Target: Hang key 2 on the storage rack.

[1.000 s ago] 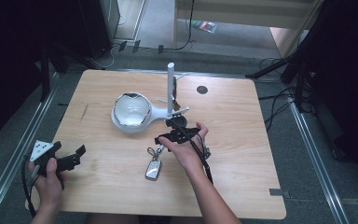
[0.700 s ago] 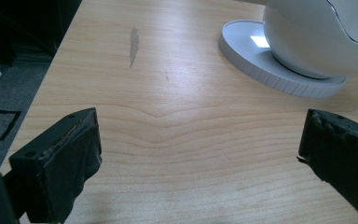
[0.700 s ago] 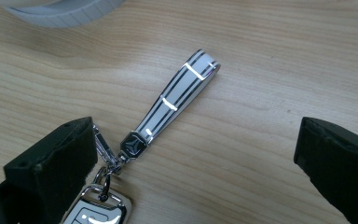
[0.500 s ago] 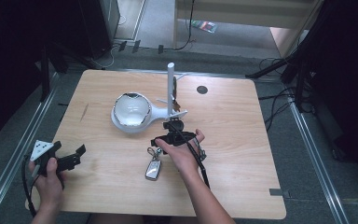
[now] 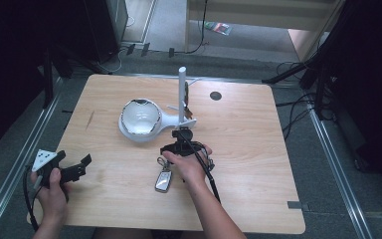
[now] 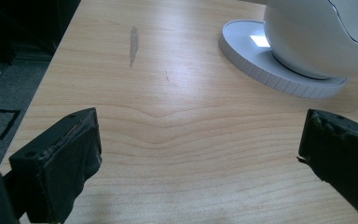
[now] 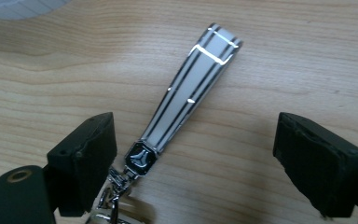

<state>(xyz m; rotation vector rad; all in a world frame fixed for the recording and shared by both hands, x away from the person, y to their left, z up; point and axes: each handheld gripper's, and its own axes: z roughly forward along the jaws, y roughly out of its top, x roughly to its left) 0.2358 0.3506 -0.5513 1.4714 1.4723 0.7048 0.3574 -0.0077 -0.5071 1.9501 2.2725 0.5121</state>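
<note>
Black left tool [image 5: 72,172] with grey three-cornered plate, black right tool [image 7: 193,154], trailing black cables, bare forearms

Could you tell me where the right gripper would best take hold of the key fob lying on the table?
Probably the flat striped strap, from straight above, with the right gripper pinching its long edges. The strap lies flat and is narrow enough for the open jaws already straddling it; the clasp and ring end looks loose.

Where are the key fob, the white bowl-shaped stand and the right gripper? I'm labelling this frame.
key fob [image 5: 163,181], high view, on its silver body.
white bowl-shaped stand [image 5: 140,118], high view, on the bowl's inner surface.
right gripper [image 7: 193,154], right gripper view, midway between its open jaws, above the fob's strap.
</note>
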